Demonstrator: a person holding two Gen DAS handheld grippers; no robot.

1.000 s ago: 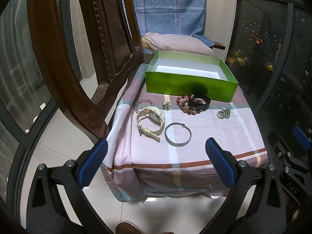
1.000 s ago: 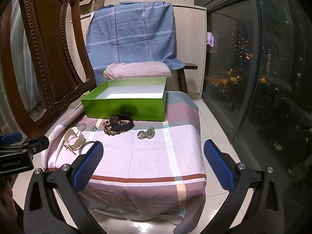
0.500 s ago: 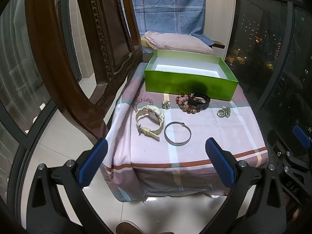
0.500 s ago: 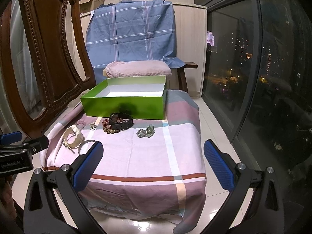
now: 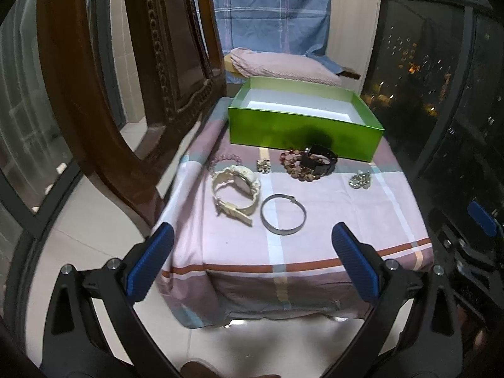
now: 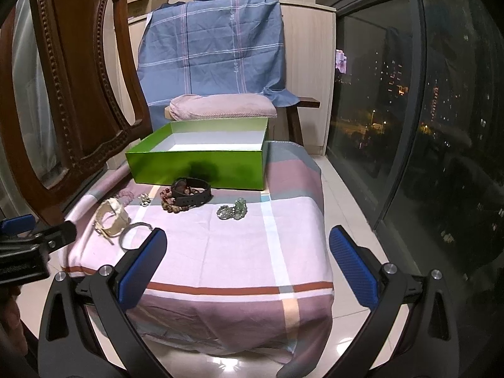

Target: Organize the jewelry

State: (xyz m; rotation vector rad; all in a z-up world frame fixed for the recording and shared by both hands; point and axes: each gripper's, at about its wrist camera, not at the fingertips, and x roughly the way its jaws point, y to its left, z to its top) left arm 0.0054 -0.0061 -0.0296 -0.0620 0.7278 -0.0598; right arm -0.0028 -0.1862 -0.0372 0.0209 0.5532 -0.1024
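Observation:
An open green box (image 5: 302,132) (image 6: 201,165) stands at the back of a cloth-covered stool. In front of it lie a cream watch (image 5: 234,186) (image 6: 110,217), a silver bangle (image 5: 283,214) (image 6: 134,234), a pink bead bracelet (image 5: 224,160), a small brooch (image 5: 263,166), a brown bead bracelet (image 5: 294,168) under a black watch (image 5: 319,162) (image 6: 190,193), and a green bead cluster (image 5: 360,180) (image 6: 233,211). My left gripper (image 5: 252,258) and right gripper (image 6: 247,260) are open and empty, in front of the stool's near edge.
A carved wooden chair (image 5: 104,88) (image 6: 75,94) stands close on the left. Dark glass windows (image 6: 425,126) run along the right. A pink cushion (image 6: 223,108) and blue cloth (image 6: 214,50) lie behind the box. The floor (image 6: 343,195) is tiled.
Both grippers have edged slightly closer to the stool, so the items look a little nearer. Nothing on the cloth has moved.

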